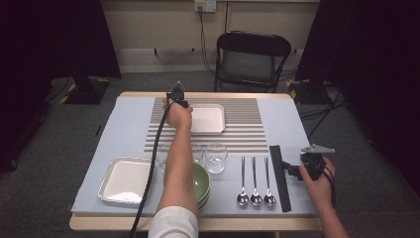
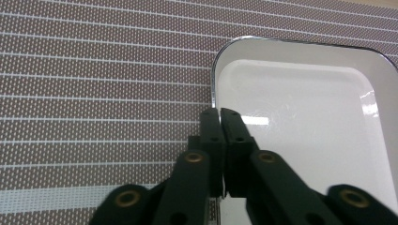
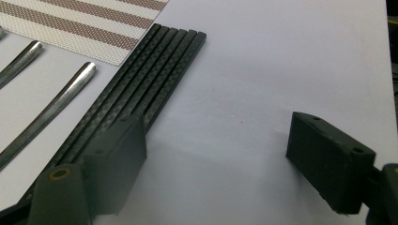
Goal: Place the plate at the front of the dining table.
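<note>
A person's left gripper (image 2: 219, 112), jaws pressed together, pinches the near-left rim of a shallow white rectangular tray with rounded corners and a thin metallic edge (image 2: 300, 93). The tray lies on a brown-and-white striped woven placemat (image 2: 94, 70) toward the far edge of the grey-blue table (image 1: 124, 124); its glossy inside catches a pale glare. The right gripper (image 3: 216, 154), jaws spread wide, hovers near the table's right edge, just beside a set of black textured chopsticks (image 3: 155, 75) lying side by side. Along the near edge sit a second tray of the same kind (image 1: 124, 181), what appear to be stacked green bowls (image 1: 202, 181), a clear glass tumbler (image 1: 216, 157) and three steel spoons (image 1: 255, 183).
</note>
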